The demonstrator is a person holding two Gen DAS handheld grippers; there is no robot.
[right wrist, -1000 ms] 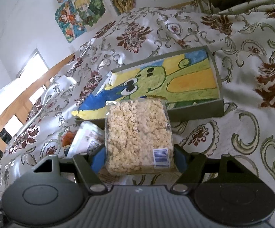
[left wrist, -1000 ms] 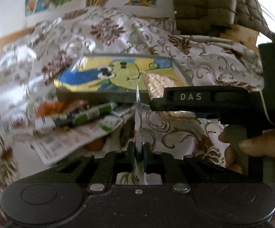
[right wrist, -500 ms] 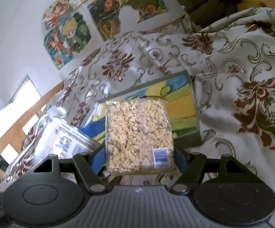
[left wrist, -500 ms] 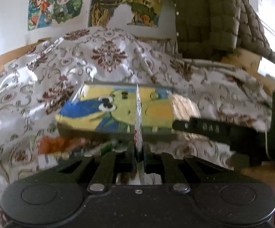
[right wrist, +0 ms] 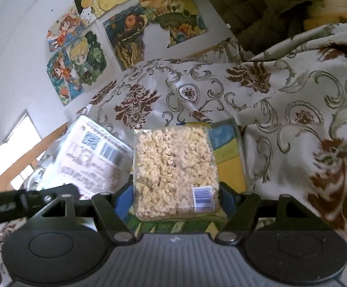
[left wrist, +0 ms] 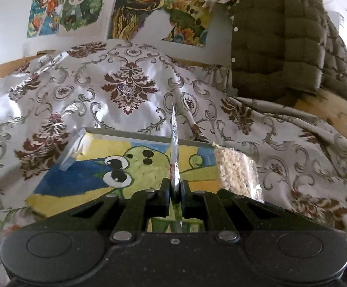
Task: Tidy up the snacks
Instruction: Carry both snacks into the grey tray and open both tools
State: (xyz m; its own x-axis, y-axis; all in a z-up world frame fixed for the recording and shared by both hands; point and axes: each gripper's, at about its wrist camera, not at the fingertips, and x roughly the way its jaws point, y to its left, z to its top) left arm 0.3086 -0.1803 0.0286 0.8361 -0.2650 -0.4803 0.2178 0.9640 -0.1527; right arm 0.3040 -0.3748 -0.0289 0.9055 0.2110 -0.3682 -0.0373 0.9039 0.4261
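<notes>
The left gripper [left wrist: 174, 191] has its jaws pinched together on a thin flat snack packet [left wrist: 174, 141], held edge-on and upright above the painted tray [left wrist: 77, 181] — a shallow box with a green cartoon creature on its floor, lying on the floral bedspread [left wrist: 130, 88]. The right gripper [right wrist: 175, 198] is clamped across a clear pack of puffed-rice cake [right wrist: 173, 165], its jaws spread wide by the block, over the tray's right end. The left-hand packet shows at its left — white, barcoded. An olive quilted jacket [left wrist: 276, 47] hangs far right.
</notes>
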